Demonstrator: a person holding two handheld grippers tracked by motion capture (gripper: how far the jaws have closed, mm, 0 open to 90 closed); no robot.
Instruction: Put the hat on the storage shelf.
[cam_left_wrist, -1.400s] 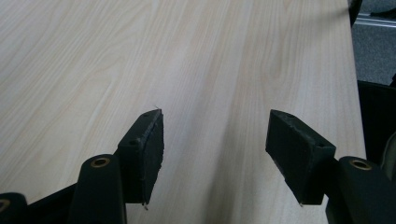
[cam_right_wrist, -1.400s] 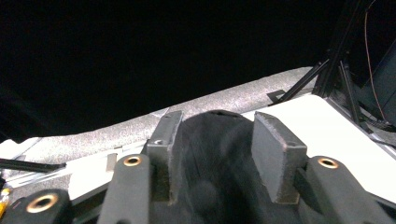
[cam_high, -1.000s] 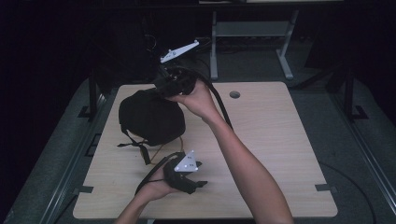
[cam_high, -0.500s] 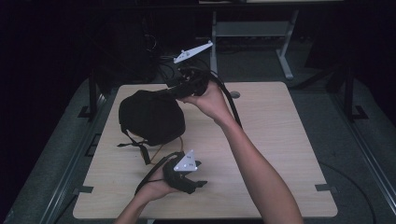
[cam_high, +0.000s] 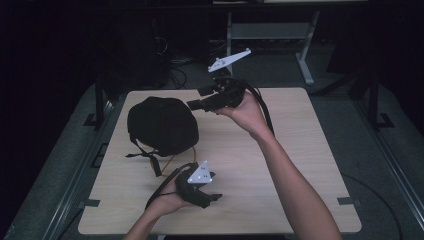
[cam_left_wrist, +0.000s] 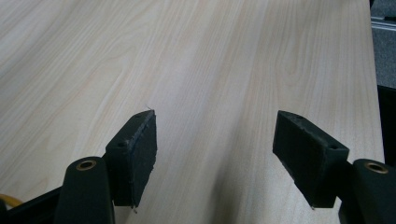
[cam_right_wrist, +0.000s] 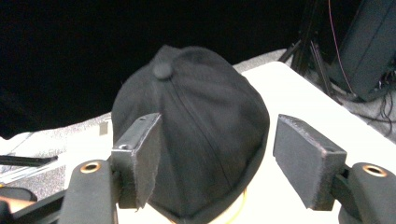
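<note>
Right claw (cam_high: 192, 104) now higher, rightward.

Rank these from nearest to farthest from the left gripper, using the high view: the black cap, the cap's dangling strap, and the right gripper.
From the left gripper, at the table's near edge:
1. The cap's strap, up and to its left on the tabletop.
2. The black cap, farther back on the left side.
3. The right gripper, raised at the far edge, beside the cap.

Pale wooden table (cam_high: 300, 165) on grey floor (cam_high: 380, 165); white metal frame (cam_high: 270, 30) beyond far edge; surroundings dark.
</note>
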